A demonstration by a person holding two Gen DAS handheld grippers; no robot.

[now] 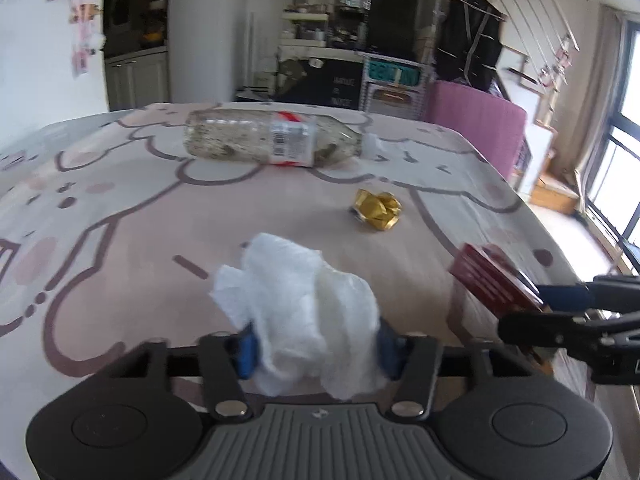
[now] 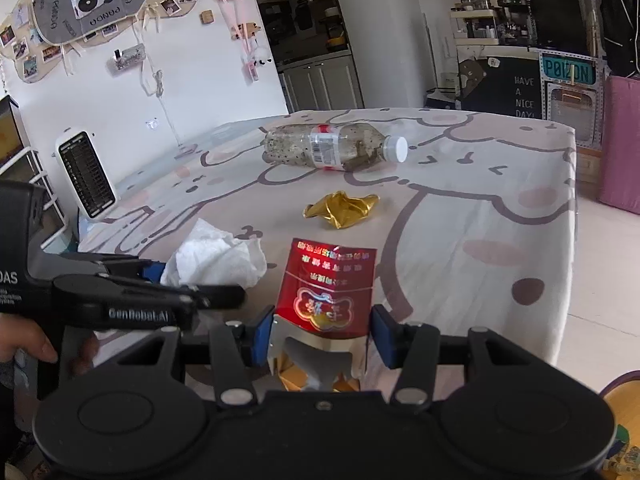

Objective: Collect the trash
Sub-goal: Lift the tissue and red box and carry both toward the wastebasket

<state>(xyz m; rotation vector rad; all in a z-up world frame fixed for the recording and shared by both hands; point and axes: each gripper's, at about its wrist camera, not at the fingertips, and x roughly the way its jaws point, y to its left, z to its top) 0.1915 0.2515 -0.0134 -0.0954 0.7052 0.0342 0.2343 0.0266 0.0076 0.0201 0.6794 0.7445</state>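
Table (image 2: 460,240), pink cartoon-print cloth, largest item in both views.
Far edge just behind bottle; right edge falling away to pale floor; right front corner near red box.
Heater (image 2: 86,174) standing off left side, well apart from the trash.
Open cloth between the pieces, wide enough to reach in from the near side; far side backed by shelves and a pink screen.

Left on table, judged not yet collected:
- bottle (image 2: 328,152), clear plastic, white cap, lying on its side near far edge, dirty inside, untouched.
- gold wrapper (image 2: 342,210), crumpled, mid-table, between bottle and the two grippers, apart from both.

In hand, judged about half done:
- tissue (image 1: 304,312), white, bunched, pinched by left gripper (image 1: 316,350); blue pads pressing into both sides, tissue bulging above and below. Whether fully clear of the cloth, cannot tell.
- red box (image 2: 328,292), opened carton with torn bottom flap, between blue pads of right gripper (image 2: 320,338); left pad touching its side, right pad just beside it with a sliver of gap visible, so grip judged light or at the lower part, not certain.

No bin in either view; drop-off place unknown.
Grippers side by side at near edge, close together; care needed not to knock one against the other when swinging away.
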